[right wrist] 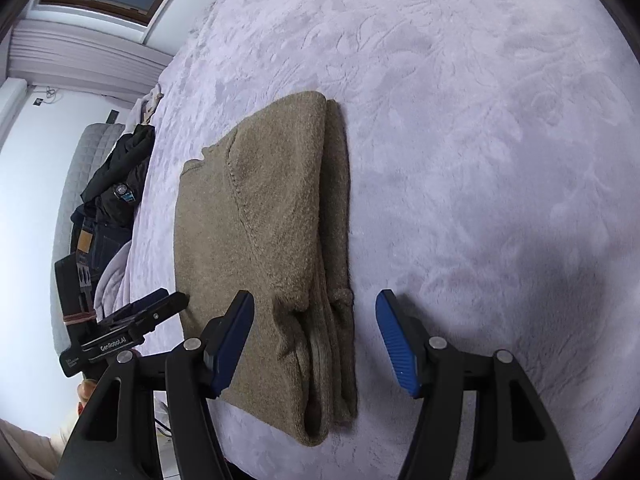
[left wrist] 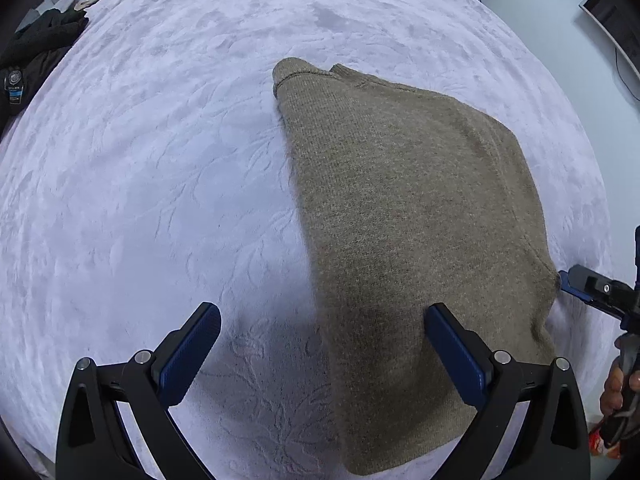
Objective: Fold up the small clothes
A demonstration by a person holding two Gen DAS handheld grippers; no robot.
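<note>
A: Looking through the left wrist view first: the brown sweater lies folded on the bed, its long axis running away from the camera. The left tongs stand wide apart, gripping nothing; one pad hangs over the sweater's near end, the other over bare blanket.

B: And the other hand?

A: The right tongs show at the frame's edge, just beside the sweater's right side.

B: Now the right wrist view.

A: The right tongs are parted, empty, straddling the sweater's near right edge, where stacked layers show. I judge this hand better placed for a lengthwise fold.

B: Anything unclear?

A: The left tongs are seen side-on, their gap unreadable here. Whether either pad touches the knit, I can't tell, and the sweater's nearest corner sits behind the black arms.
</note>
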